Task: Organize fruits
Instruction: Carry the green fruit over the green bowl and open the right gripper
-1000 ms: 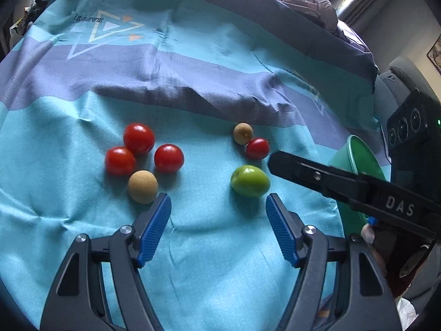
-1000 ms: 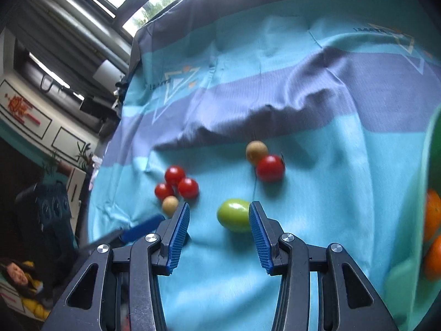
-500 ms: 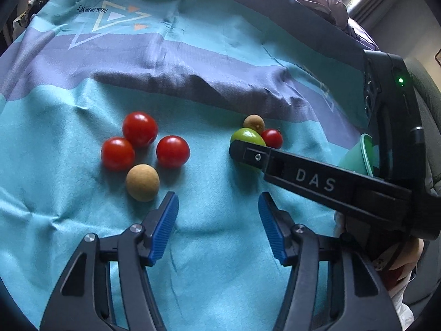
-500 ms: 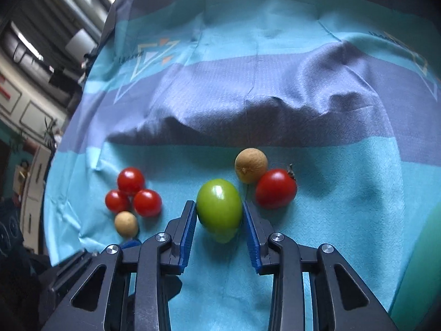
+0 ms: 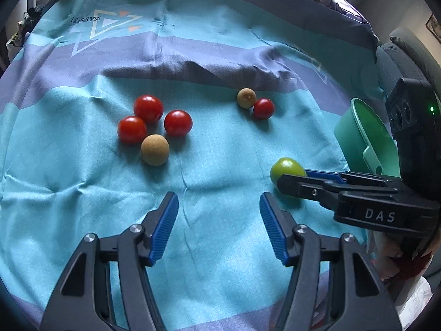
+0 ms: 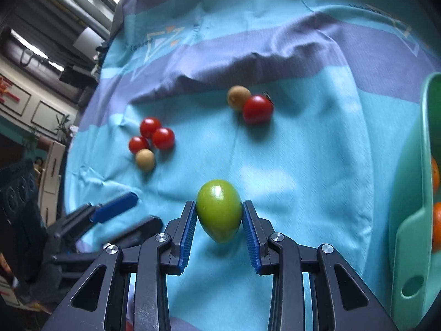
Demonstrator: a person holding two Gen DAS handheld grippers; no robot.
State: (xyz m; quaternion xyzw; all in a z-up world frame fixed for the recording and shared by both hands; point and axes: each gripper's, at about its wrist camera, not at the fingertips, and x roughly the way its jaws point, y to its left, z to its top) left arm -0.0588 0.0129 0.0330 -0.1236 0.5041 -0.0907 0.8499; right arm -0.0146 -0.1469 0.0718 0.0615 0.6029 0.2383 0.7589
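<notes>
A green oval fruit (image 6: pixel 219 209) hangs just above the teal cloth, with my right gripper (image 6: pixel 219 205) shut on its sides. In the left wrist view the same fruit (image 5: pixel 286 168) and right gripper (image 5: pixel 292 178) are at the right, close to the green bowl (image 5: pixel 358 138). My left gripper (image 5: pixel 218 197) hovers over bare cloth, its jaws opening with nothing between them. Three red tomatoes (image 5: pixel 148 108) and a tan ball (image 5: pixel 154 149) lie clustered ahead of it to the left. Another tan ball (image 5: pixel 246 98) touches a red tomatoe (image 5: pixel 263 108) farther back.
The green bowl's rim (image 6: pixel 408 220) at the right edge holds orange fruits (image 6: pixel 437 226). The teal and purple striped cloth (image 5: pixel 220 63) has a raised fold behind the fruits. My left gripper (image 6: pixel 146 209) shows low at the left in the right wrist view.
My right gripper closed on the green fruit, lifted it and carried it right, toward the bowl. The left gripper's jaws narrowed, and it shifted slightly.
</notes>
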